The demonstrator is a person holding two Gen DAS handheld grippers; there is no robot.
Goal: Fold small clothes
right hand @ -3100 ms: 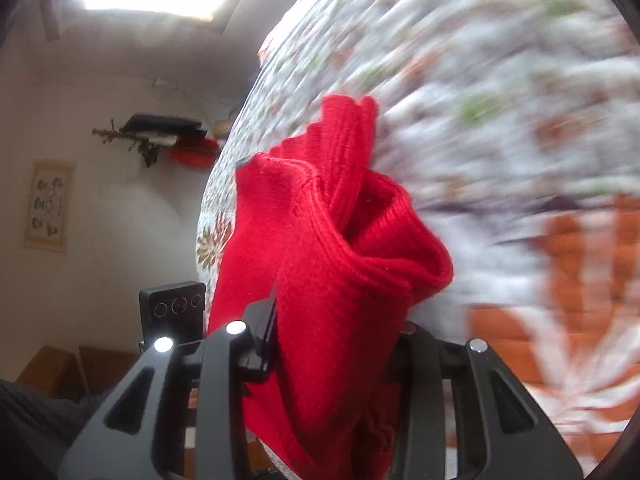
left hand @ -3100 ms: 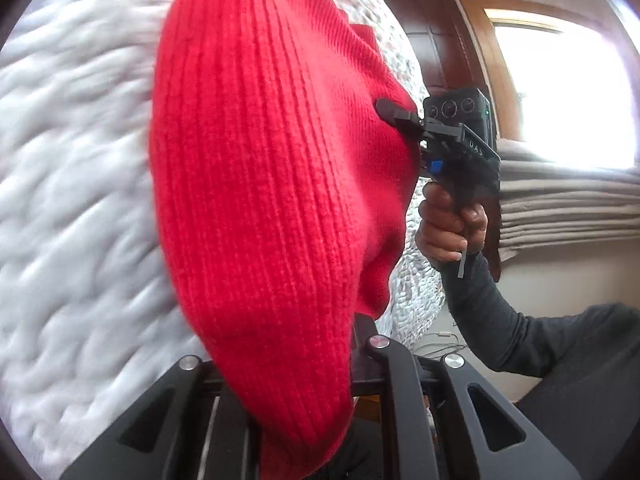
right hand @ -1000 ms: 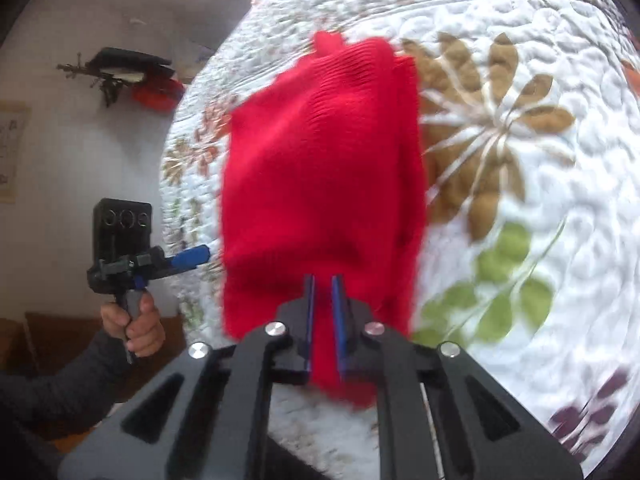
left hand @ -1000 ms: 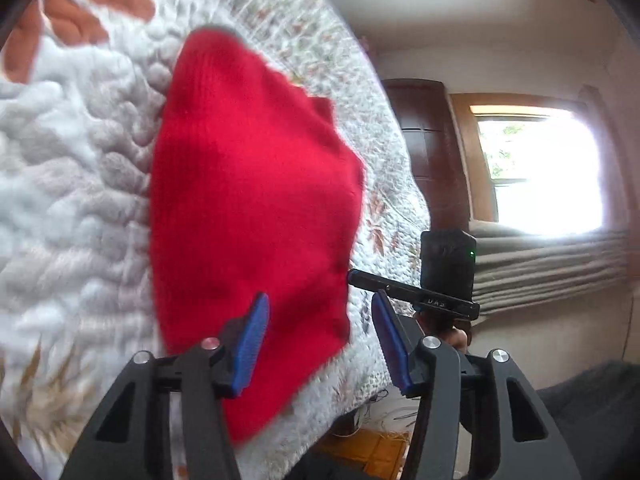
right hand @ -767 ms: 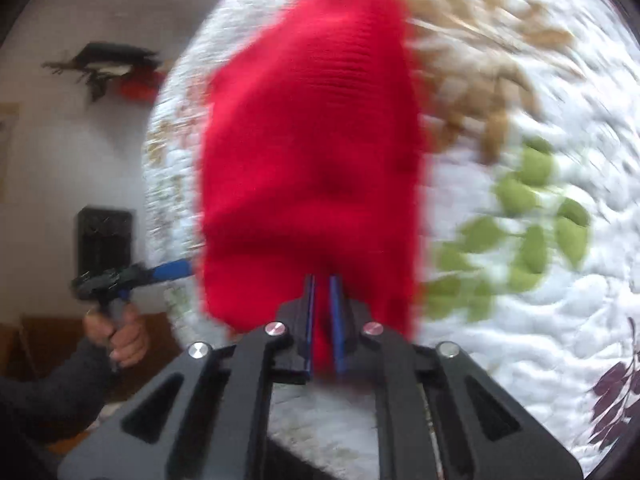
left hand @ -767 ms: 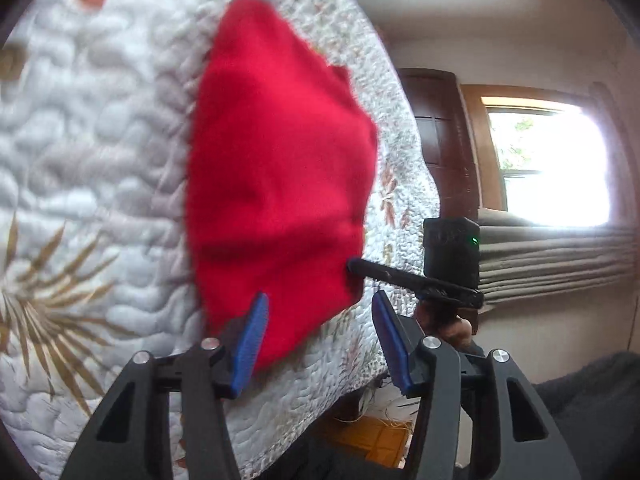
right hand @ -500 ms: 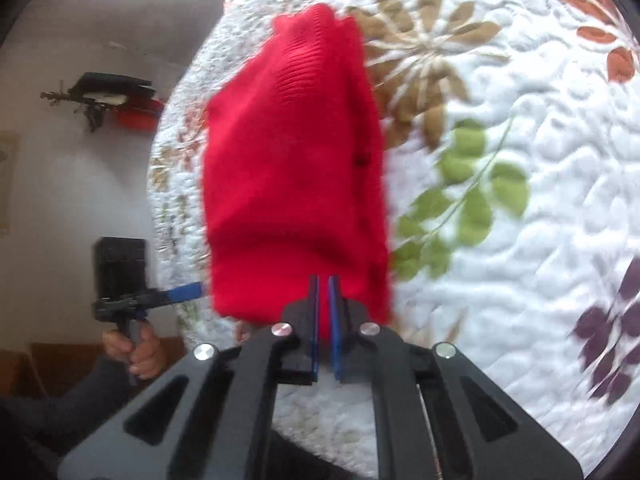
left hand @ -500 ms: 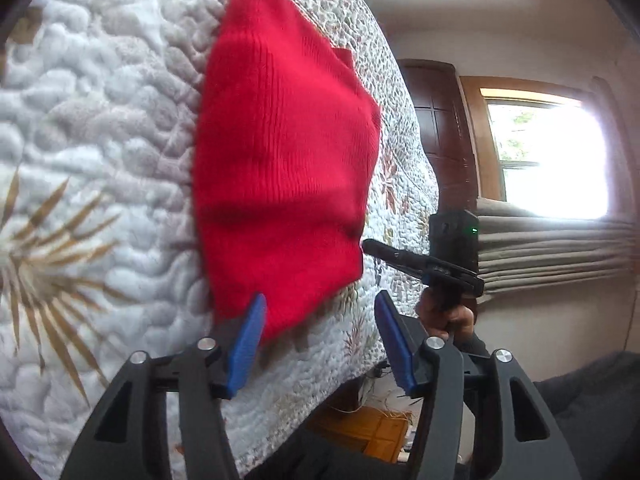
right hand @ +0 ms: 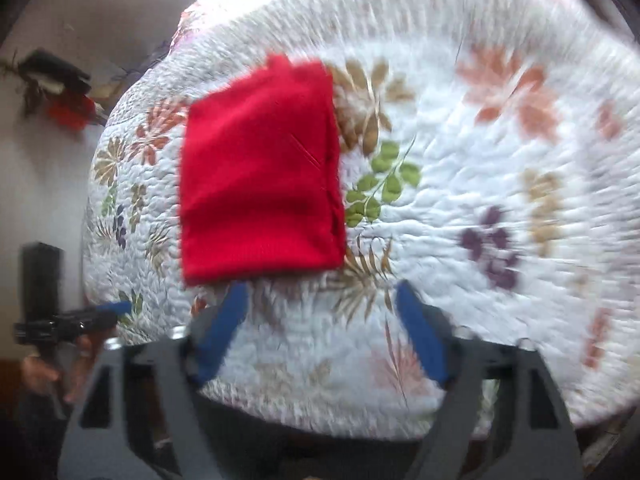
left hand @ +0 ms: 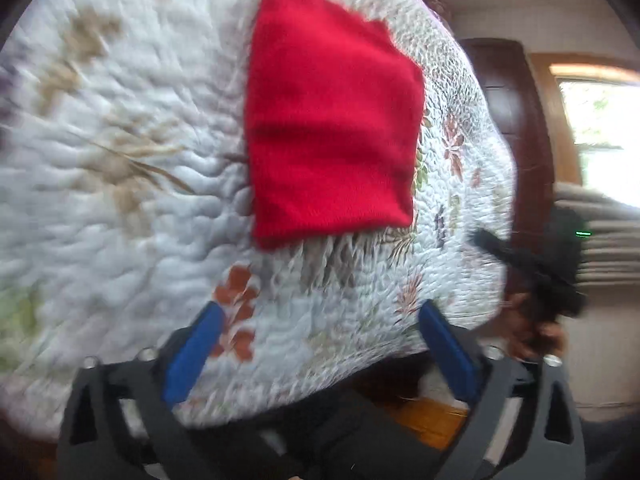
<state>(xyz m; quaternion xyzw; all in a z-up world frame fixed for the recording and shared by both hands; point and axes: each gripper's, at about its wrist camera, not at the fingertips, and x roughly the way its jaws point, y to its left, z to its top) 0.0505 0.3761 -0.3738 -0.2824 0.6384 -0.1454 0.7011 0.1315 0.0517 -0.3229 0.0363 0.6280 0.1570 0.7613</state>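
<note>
The folded red knit garment [left hand: 332, 120] lies flat on the floral quilt [left hand: 120, 160] near its edge. Left gripper [left hand: 320, 336] and right gripper [right hand: 322, 320] both gape wide, holding nothing, just short of it.

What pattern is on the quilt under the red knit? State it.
White quilt stitched with scattered leaf and flower prints in tan, green, orange and purple; clearest in the right wrist view.

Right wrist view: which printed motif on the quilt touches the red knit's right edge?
The green leaf sprig, beside the folded red knit; the purple flower sits farther right.
</note>
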